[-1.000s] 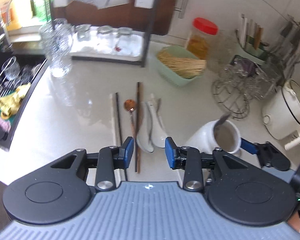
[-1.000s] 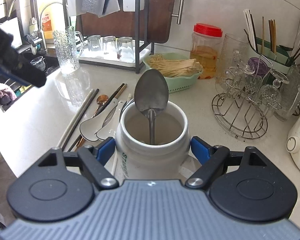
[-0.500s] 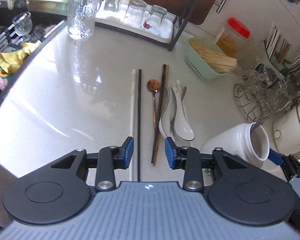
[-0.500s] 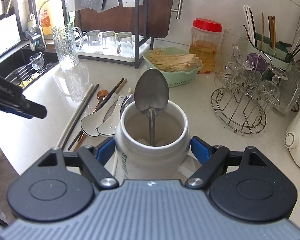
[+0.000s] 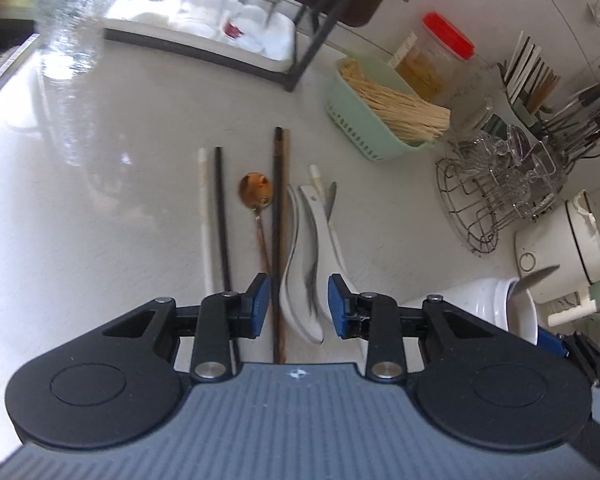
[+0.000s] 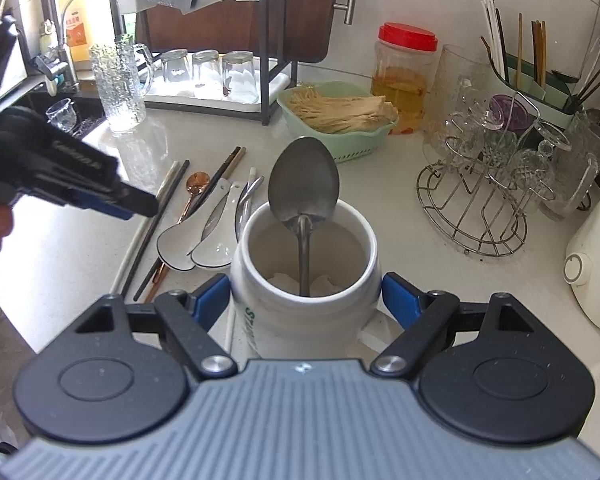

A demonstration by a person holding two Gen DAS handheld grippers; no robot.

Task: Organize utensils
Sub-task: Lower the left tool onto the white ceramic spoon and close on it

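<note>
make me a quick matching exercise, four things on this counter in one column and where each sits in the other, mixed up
Things:
1. metal spoon
2. white jar
3. copper spoon
4. dry noodles

Places:
A. in the green basket
B. between the right claw's pads
C. standing in the white jar
D. flat on the counter, between the black chopstick and the brown chopsticks

Pairs: 1-C, 2-B, 3-D, 4-A
</note>
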